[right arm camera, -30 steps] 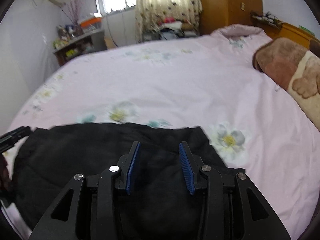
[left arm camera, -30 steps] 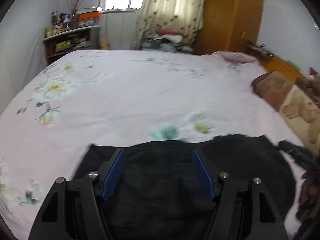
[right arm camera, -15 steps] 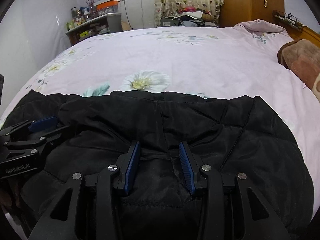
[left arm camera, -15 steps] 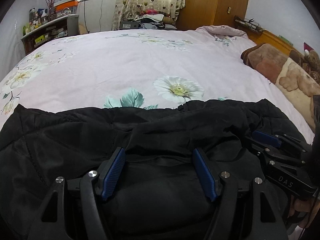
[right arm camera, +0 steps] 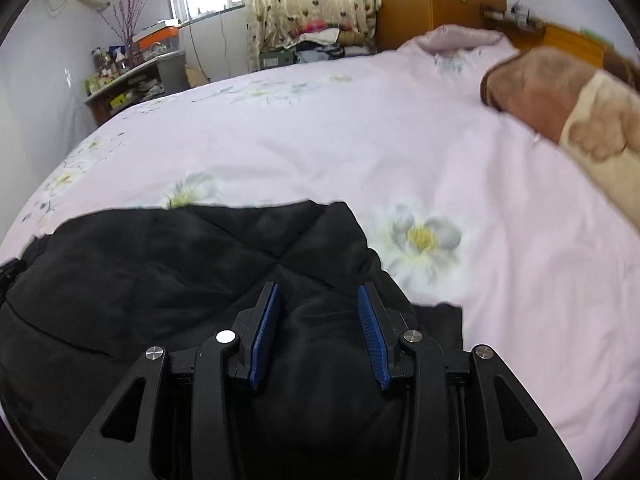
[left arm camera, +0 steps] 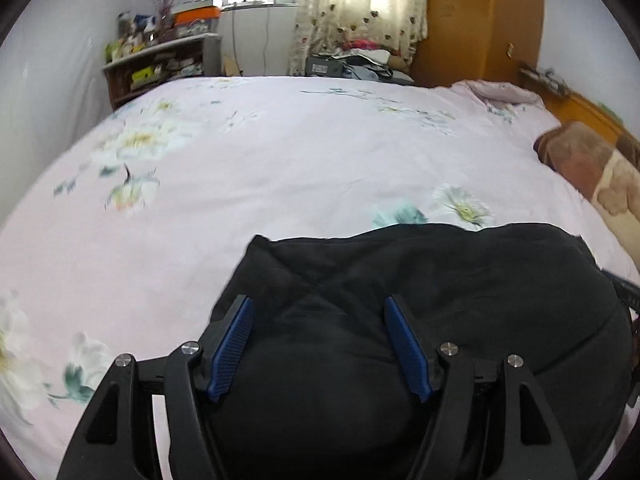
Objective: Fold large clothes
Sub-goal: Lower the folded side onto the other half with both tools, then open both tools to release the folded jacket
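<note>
A black padded jacket (left arm camera: pixel 480 280) lies bunched at the near edge of the pink flowered bed (left arm camera: pixel 280 160). My left gripper (left arm camera: pixel 317 304) is shut on a thick bulge of its left part, and the fabric fills the gap between the blue pads (left arm camera: pixel 232 344). In the right wrist view the jacket (right arm camera: pixel 140 260) spreads to the left. My right gripper (right arm camera: pixel 318 288) is shut on a fold at its right end. A sliver of the other gripper shows at each view's edge.
A brown and cream blanket (right arm camera: pixel 560 96) lies along the right side of the bed. Beyond the far edge stand a cluttered shelf (left arm camera: pixel 160 60), a pile of clothes under the curtain (left arm camera: pixel 360 54) and an orange wardrobe (left arm camera: pixel 480 20).
Half a second ago the jacket filled both views and the other gripper showed plainly. Now it looks narrower and more bed shows. Both jaws have kept their width.
</note>
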Motion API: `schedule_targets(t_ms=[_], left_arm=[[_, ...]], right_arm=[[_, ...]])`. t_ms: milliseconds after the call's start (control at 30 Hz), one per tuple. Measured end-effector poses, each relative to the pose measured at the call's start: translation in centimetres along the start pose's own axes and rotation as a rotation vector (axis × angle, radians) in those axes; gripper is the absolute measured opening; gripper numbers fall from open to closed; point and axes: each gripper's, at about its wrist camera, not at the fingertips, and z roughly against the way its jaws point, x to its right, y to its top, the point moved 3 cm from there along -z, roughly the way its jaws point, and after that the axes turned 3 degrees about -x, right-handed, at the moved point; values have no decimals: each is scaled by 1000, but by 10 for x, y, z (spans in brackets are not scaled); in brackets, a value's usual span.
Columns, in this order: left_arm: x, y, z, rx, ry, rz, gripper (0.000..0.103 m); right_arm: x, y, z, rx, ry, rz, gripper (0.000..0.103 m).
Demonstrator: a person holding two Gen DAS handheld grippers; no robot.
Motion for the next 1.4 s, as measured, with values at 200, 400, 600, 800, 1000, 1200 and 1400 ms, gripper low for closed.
schedule_targets(t_ms=[200,400,600,800,1000,1200,1400], left_arm=[[3,-4,-24,19,16,19,72],[1,-7,-22,7,17,24,72],[2,6,14,-30,29,43,71],[9,-11,95,80,-26,20,71],[-10,-66,73,-66,21,61,71],[-14,-62,73,-85,14,90,71],[5,-65,122,-22,15,31,70]], right_arm=[[-8,-6,-20,12,-32,22,41],[-5,-7,-21,8,-32,18,41],[-12,6,5,-29,-86,53,42],[-25,0,80,50,-7,50,42],[-20,-48,80,-65,-16,40,42],[-13,-51,70,-121,-22,17,42],[-19,-56,114,-69,7,39,42]])
